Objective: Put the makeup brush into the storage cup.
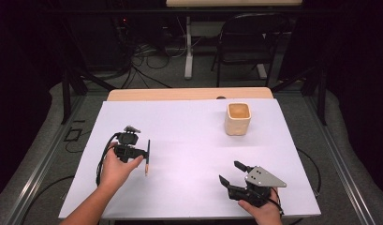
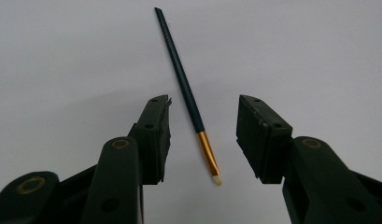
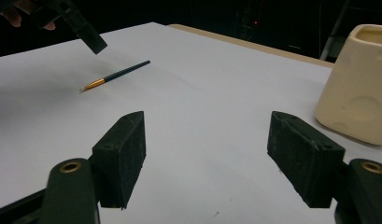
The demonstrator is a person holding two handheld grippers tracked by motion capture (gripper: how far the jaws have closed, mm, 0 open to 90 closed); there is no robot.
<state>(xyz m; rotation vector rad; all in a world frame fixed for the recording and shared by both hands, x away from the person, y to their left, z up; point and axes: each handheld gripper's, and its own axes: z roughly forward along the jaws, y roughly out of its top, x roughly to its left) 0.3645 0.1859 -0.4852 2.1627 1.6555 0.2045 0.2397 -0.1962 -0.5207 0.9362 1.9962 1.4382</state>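
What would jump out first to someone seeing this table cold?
A thin dark paintbrush with a gold collar lies flat on the white sheet, directly between the left gripper's open jaws. A cream square cup stands towards the far right, and the right gripper hovers open at the near edge.

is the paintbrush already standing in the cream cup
No, the paintbrush lies flat on the white table, well apart from the cream cup.

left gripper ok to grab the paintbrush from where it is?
Probably yes. The left gripper hangs right over the paintbrush, which lies flat on the white sheet between its open jaws. Nothing sits near it; the cream cup and the right gripper are well away.
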